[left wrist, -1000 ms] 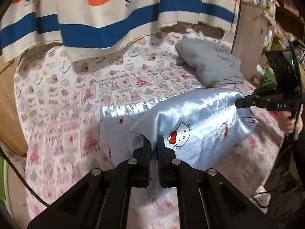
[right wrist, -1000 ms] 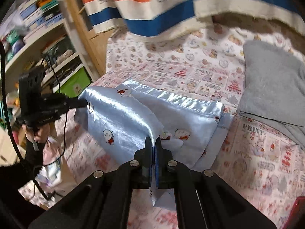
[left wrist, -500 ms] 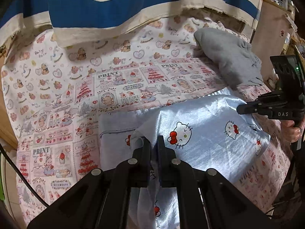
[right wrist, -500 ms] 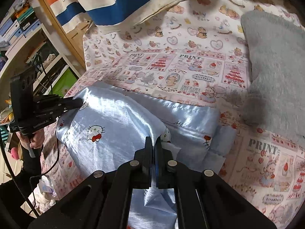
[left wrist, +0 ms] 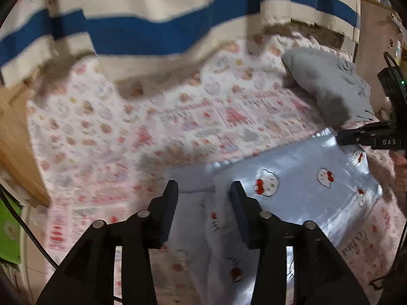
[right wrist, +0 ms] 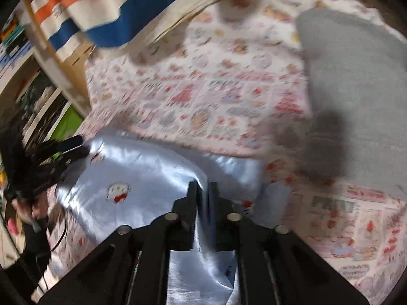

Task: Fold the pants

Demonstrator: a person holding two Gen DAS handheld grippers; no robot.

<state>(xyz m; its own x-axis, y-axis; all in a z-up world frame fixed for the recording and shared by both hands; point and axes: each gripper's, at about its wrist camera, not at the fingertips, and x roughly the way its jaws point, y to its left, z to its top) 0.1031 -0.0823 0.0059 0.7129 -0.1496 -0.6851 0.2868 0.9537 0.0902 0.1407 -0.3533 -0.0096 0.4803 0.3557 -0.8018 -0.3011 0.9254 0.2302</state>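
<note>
The pants (left wrist: pixel 292 185) lie folded on the bed (left wrist: pixel 152 132). The left gripper (left wrist: pixel 203 190) is opening, its fingers clear of the fabric. The right gripper (right wrist: pixel 202 190) is opening, fabric between its fingers.

bed: patterned pink-and-white sheet (left wrist: pixel 157 127) fills centre | top: striped blue/orange/cream cloth (left wrist: pixel 152 25) hanging | right: grey pillow (left wrist: pixel 328 84) | right-wrist view, left edge — cluttered shelves (right wrist: pixel 28 81) | light: dim — indoor

Motion blur smears the bedsheet (right wrist: pixel 203 96) print; the pants (right wrist: pixel 152 172) perhaps run past the bottom edge.
</note>
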